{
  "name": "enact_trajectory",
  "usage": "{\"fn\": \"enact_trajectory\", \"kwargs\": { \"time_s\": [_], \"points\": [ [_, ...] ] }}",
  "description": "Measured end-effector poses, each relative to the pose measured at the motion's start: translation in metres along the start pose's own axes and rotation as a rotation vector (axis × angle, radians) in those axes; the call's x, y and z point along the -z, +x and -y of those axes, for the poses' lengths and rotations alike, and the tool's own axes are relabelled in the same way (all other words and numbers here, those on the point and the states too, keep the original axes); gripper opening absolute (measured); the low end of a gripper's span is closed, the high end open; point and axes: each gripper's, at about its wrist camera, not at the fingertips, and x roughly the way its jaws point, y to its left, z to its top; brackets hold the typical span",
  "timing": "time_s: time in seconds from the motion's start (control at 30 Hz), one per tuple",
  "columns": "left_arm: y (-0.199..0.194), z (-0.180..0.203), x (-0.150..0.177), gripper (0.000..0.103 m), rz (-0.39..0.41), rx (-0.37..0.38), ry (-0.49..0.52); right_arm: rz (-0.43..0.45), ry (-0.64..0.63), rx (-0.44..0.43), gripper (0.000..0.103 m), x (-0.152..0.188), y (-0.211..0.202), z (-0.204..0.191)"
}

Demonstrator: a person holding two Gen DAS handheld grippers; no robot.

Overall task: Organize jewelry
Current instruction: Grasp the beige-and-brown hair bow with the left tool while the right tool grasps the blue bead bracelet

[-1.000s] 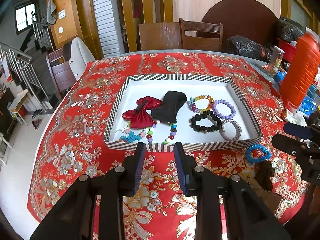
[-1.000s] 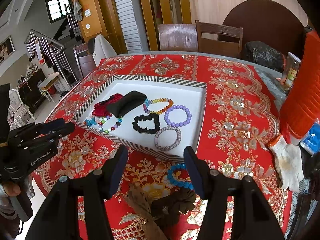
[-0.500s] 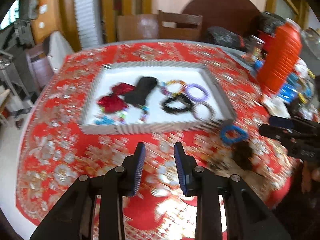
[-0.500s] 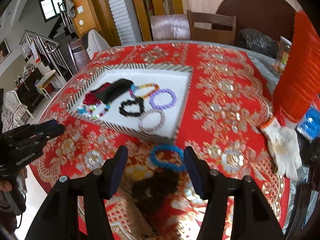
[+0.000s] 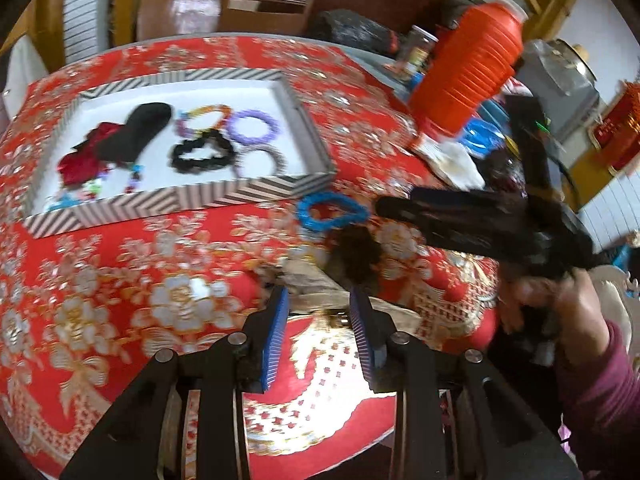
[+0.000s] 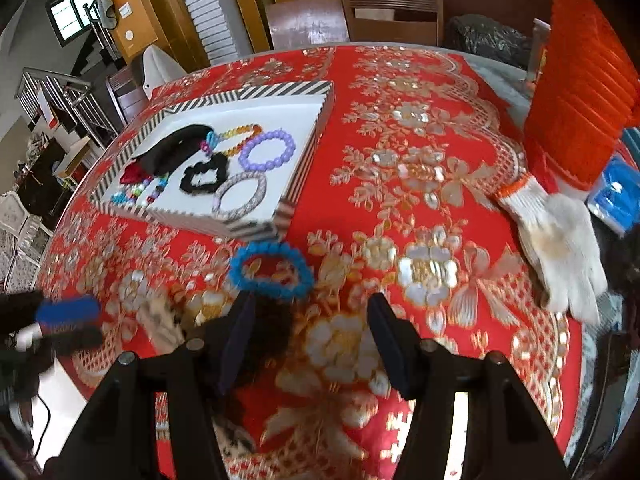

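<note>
A blue bead bracelet (image 6: 272,272) lies on the red cloth just in front of the striped tray (image 6: 248,228). My right gripper (image 6: 310,312) hangs open right behind it, its left finger over a dark brown scrunchie (image 6: 264,332). In the left wrist view the same bracelet (image 5: 330,212) and scrunchie (image 5: 356,256) lie beyond my left gripper (image 5: 318,300). Its jaws are opening with nothing between them; a tan patterned cloth piece (image 5: 316,280) lies just past the tips. The tray (image 5: 256,196) holds a red bow, a black cloth, a black scrunchie and several bracelets.
An orange ribbed container (image 6: 580,92) stands at the right, with a white work glove (image 6: 556,240) and blue packets beside it. The table's rounded front edge is close under both grippers. Wooden chairs stand behind the table.
Both grippers have dropped and closed in on the blue bracelet and brown scrunchie. The left wrist view has swung right, so the tray now sits at the upper left.
</note>
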Motion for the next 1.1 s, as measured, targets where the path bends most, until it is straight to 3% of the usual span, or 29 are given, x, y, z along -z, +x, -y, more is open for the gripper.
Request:
{"fn": "enact_trajectory", "kwargs": {
  "time_s": [0.13,0.23,0.3,0.33,0.5,0.67,0.7,0.8,1.1],
  "points": [
    [0.011,0.015,-0.006,0.043,-0.002,-0.005,0.039,-0.045,-0.077,-0.005,0.058,-0.015,0.030,-0.010],
    [0.022,0.022,-0.010,0.046,-0.020,-0.007,0.071,-0.063,-0.158,0.030,0.033,-0.018,0.049,-0.019],
    [0.032,0.025,-0.014,0.047,-0.037,-0.007,0.093,-0.037,-0.216,0.080,0.011,-0.015,0.050,-0.022],
    [0.036,0.027,-0.016,0.047,-0.044,-0.010,0.103,-0.036,-0.219,0.084,0.009,-0.014,0.050,-0.020],
    [0.065,0.035,-0.021,0.048,-0.103,-0.037,0.178,-0.049,-0.106,0.084,0.009,-0.011,0.039,0.011],
    [0.088,0.025,-0.019,0.048,-0.151,-0.056,0.148,-0.042,-0.035,0.047,0.009,-0.009,0.036,0.029],
    [0.089,0.022,-0.019,0.048,-0.147,-0.037,0.129,-0.041,-0.030,0.042,0.009,-0.009,0.037,0.030],
    [0.087,0.014,-0.016,0.027,-0.129,0.000,0.092,-0.025,-0.026,0.020,0.009,-0.010,0.033,0.028],
    [0.031,0.000,-0.020,0.023,-0.025,0.007,0.083,0.099,0.008,-0.087,0.009,-0.021,-0.014,0.021]
  ]
}}
